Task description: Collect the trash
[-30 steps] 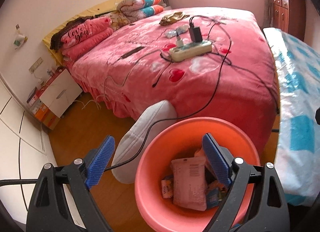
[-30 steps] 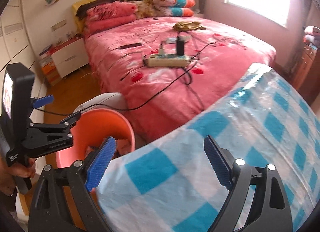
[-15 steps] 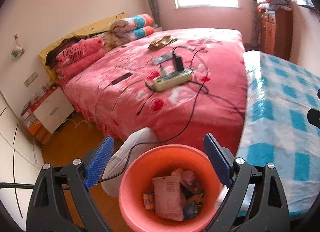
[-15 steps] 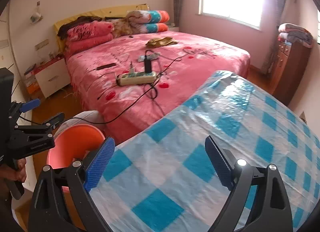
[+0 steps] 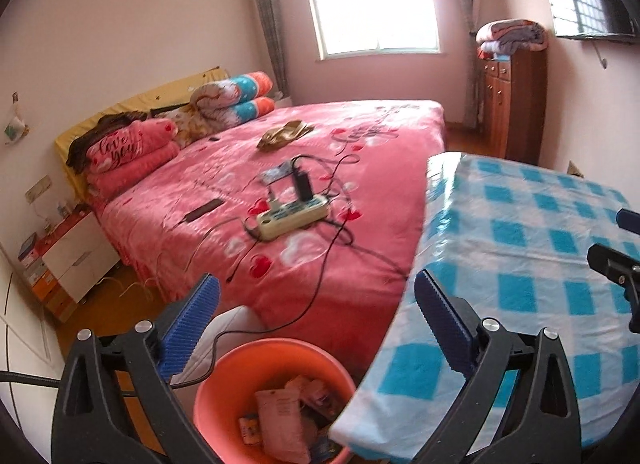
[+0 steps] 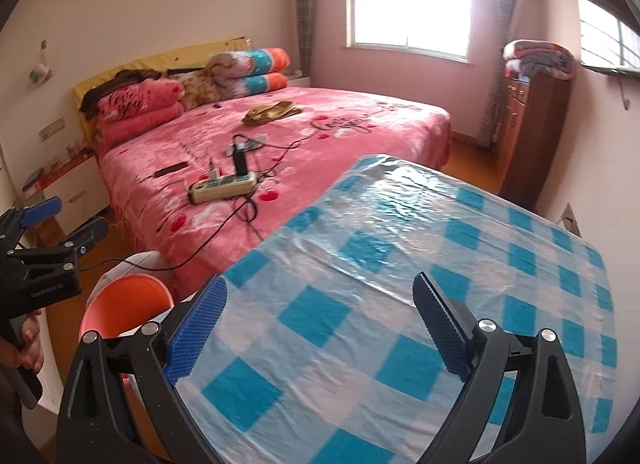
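Left claw (image 5: pixel 316 328): jaws wide and just been opening further, nothing between them; it hangs above the orange bin.
Right claw (image 6: pixel 320 324): jaws wide, also just been opening, empty; it hangs over the blue-checked desk (image 6: pixel 460 248).
Orange bin (image 5: pixel 276 360): on the floor at 6 o'clock in the left view, beside the desk's corner.
Trash (image 5: pixel 282 420): wrappers and a paper packet lying inside the bin.
Bed (image 5: pixel 372 152): pink cover, at 12 o'clock, carrying a power strip (image 5: pixel 292 218) with cables.

bin: round orange plastic bin (image 5: pixel 276 392), upright on floor beside bed
trash: crumpled wrappers (image 5: pixel 282 418) heaped inside bin
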{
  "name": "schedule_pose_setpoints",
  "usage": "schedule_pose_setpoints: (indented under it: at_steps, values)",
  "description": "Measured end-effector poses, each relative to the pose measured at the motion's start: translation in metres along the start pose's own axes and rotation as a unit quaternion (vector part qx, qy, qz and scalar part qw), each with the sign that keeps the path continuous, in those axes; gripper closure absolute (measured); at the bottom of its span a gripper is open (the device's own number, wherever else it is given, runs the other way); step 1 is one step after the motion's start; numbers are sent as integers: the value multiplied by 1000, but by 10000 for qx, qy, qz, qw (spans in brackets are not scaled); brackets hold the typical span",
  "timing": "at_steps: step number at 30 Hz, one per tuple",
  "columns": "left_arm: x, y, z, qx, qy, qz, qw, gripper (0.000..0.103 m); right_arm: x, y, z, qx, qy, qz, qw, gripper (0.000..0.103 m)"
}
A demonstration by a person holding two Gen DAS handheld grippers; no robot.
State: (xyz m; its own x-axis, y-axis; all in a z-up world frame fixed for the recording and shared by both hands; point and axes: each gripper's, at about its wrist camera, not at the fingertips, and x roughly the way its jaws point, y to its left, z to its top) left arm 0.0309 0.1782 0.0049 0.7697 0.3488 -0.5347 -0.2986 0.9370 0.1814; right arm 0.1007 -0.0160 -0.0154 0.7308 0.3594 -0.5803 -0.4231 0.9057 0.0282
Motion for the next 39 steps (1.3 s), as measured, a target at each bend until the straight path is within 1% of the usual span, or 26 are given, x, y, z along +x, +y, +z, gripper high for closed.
schedule_pose_setpoints:
  at_steps: [10,17,27,39]
  values:
    - [-21,-47,15,248,-275,-360,9987,4,-35,-46,-11,324,-244,-426,9983,9]
    - [-40,-82,20,478,-449,-668,9956,4,-54,-73,-21,476,-372,-688,9958,9]
    - [-59,-130,25,759,-606,-1028,9899,4,-82,-111,-37,751,-507,-1072,9901,9]
    - [-79,-187,28,1060,-725,-1495,9804,4,-118,-162,-60,1194,-692,-1527,9786,9]
